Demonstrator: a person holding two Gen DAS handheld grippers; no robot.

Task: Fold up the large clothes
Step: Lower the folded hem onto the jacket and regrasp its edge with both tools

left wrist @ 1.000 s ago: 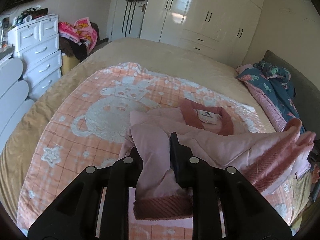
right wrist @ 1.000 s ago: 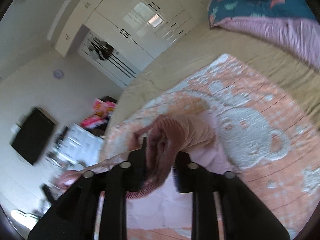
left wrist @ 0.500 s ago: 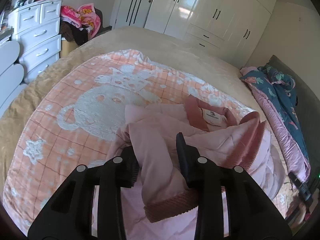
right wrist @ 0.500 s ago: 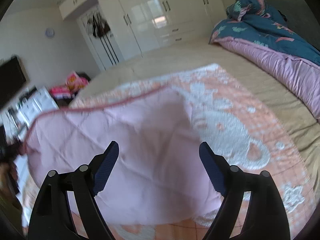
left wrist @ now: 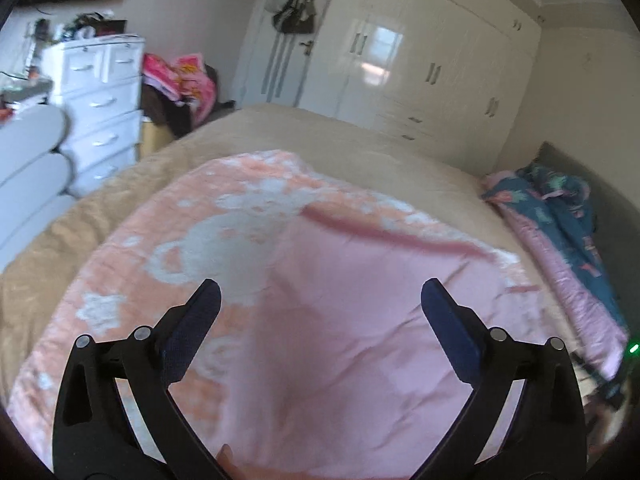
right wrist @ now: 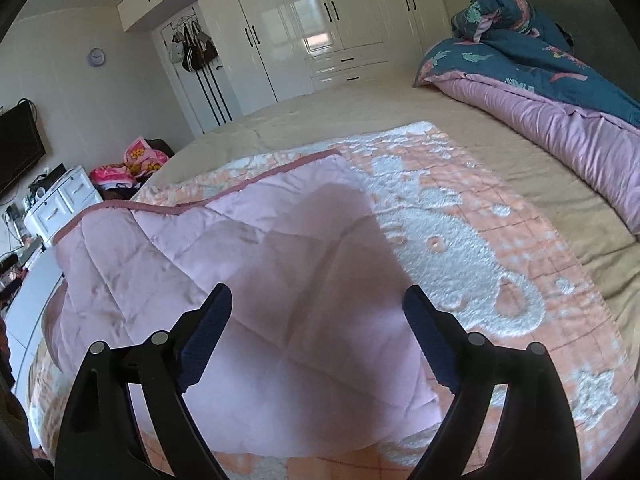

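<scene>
I had both grippers over the bed [right wrist: 328,108], each with its jaws spread wide and nothing between the pads. The left gripper [left wrist: 320,304] had just been opening, and the right gripper [right wrist: 318,312] had just been opening too; in both wrist views the cloth lay below the fingers, not pinched. The pink quilted jacket [right wrist: 256,280] was spread lining-up on the peach bear-pattern blanket [right wrist: 460,240], its darker ribbed hem [right wrist: 256,186] running along the far edge. In the left view the same jacket [left wrist: 360,320] filled the ground under the jaws, though motion blur there left me unsure how flat its right side sat.

I judged this as the release at the end of a laying-out or first fold: garment down, both tools free. The work looked early, since the jacket was still a broad sheet rather than a compact stack. The next move, as I read it, called for choosing two fresh grip points on one edge, probably the near corners or a side, closing on a single layer without catching the blanket beneath, then carrying that edge across evenly so the hem lines met.
</scene>
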